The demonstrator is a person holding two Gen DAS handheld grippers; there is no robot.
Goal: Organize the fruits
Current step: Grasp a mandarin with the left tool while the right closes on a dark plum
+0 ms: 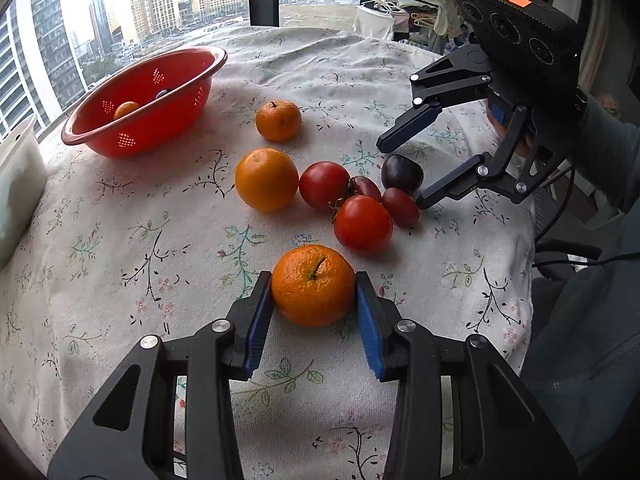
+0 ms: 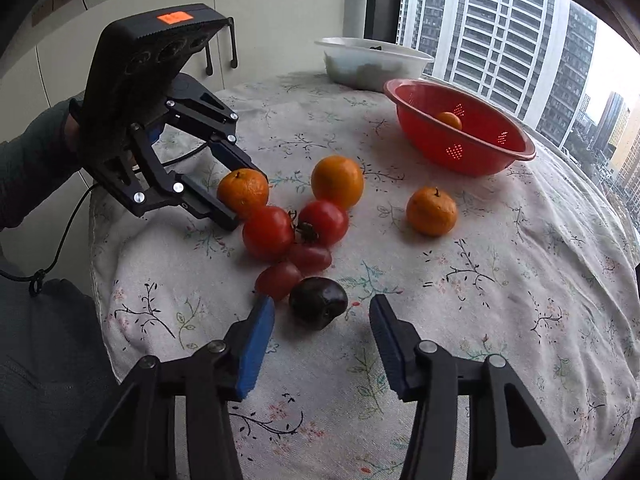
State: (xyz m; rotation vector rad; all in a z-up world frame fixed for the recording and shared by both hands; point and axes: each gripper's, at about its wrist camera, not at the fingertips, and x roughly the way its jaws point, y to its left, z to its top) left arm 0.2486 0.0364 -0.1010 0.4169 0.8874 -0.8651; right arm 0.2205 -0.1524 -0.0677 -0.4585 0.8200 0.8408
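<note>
The left gripper [image 1: 314,286] squeezes a bumpy orange [image 1: 313,285] on the flowery tablecloth [image 1: 160,240], while the right gripper [image 2: 322,316] has its fingers apart around a dark plum [image 2: 318,302], not touching it, and the red bowl [image 1: 144,100] sits well away.

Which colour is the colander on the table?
The colander is red, with small perforated patches; the right wrist view shows it best.

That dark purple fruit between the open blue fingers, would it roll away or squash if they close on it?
The dark purple fruit looks round and glossy, so it may slip or roll if the right gripper nudges one side first. Its skin looks smooth and firm, so a gentle squeeze probably won't crush it. The wrinkled tablecloth may slow rolling.
</note>
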